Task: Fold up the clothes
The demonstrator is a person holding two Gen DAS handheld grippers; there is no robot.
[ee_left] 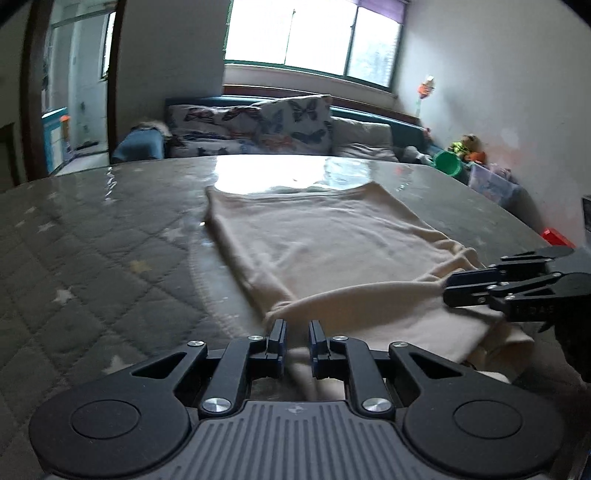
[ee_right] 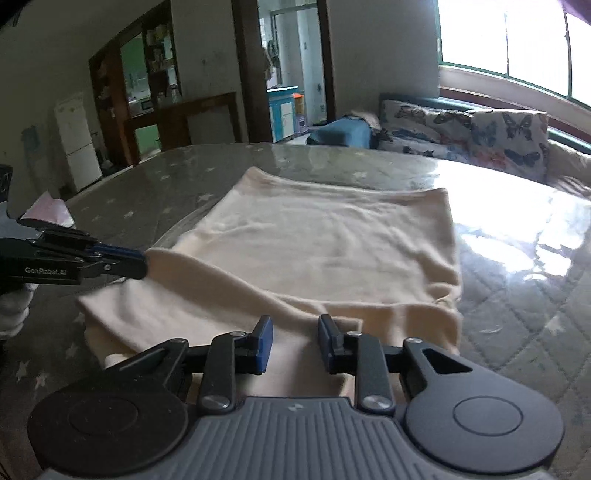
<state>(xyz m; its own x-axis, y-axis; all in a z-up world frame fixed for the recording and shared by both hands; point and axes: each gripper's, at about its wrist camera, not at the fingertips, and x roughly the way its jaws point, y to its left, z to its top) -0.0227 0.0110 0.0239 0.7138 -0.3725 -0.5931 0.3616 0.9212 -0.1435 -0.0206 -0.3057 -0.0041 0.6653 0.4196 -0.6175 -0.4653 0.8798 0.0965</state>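
Item: cream knit garment [ee_right: 325, 240], flat on the quilted star-print table [ee_right: 517, 295], near hem lifted by left gripper [ee_left: 297, 334] pinched nearly shut on cloth, right gripper [ee_right: 295, 341] slightly parted, fabric between, grip unclear; advised: carry both corners level.

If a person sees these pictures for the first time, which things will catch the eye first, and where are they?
First comes the cream garment, lying partly folded in the middle of the quilted star-patterned surface. Next come the two black grippers at its near edge: the left gripper pinches a fold of the cloth, and the right gripper sits over the near hem. Behind, a bright window shines above a butterfly-print cushion.
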